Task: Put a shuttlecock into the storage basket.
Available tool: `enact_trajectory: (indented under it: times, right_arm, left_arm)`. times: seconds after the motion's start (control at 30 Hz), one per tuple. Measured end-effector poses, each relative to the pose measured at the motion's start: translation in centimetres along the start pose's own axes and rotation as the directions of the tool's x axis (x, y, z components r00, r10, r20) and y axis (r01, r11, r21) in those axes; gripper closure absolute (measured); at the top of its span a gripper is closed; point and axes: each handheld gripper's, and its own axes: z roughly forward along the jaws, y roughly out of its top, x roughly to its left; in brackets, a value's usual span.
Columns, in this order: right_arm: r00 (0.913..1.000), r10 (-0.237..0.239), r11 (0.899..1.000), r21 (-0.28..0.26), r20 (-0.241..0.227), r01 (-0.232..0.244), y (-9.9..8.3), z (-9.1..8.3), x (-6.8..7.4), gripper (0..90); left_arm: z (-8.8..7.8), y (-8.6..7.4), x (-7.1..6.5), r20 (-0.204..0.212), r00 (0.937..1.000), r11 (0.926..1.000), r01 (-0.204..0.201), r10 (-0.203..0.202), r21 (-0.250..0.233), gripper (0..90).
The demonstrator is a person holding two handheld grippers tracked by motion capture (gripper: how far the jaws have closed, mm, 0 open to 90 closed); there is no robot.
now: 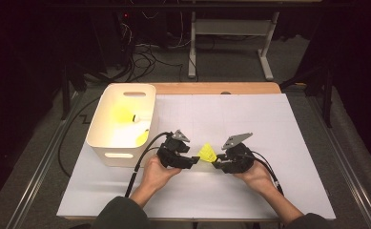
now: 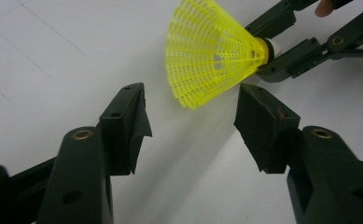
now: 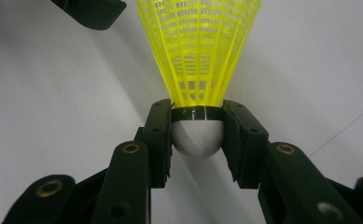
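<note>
- Pinching the white cork of a yellow shuttlecock (image 3: 198,56), the right gripper (image 3: 197,135) is holding it just above the white table sheet (image 1: 269,124).
- Facing it, the left gripper (image 2: 191,123) is standing spread, its jaws bare and the shuttlecock's skirt just beyond their tips.
- Farther left, a white bin (image 1: 99,129) is holding what looks like two more yellow shuttlecocks (image 1: 123,114).

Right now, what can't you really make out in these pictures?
- High view: the contents of the white bin are washed out by glare; only yellow shapes show.
- Left gripper view: the right hand-held gripper is cut off by the top edge.
- Right gripper view: the shuttlecock skirt's rim runs past the top edge.
</note>
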Motion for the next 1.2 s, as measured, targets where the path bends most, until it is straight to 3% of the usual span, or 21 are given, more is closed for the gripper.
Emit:
enact_trajectory:
  times: [0.6, 1.2]
  right_arm:
    - [0.9992, -0.026, 1.0, 0.012, -0.03, 0.026, 0.59, 0.51, 0.64, 65.5]
    - [0.9992, -0.015, 1.0, 0.027, -0.038, 0.016, 0.86, 0.82, 0.91, 65.5]
  left_arm:
    - [0.31, 0.07, -0.23, 0.026, 0.9995, 0.9997, -0.017, 0.017, 0.02, 52.2]
    - [0.6, 0.03, -0.71, 0.028, 0.9977, 0.9972, -0.063, 0.062, 0.04, 72.3]
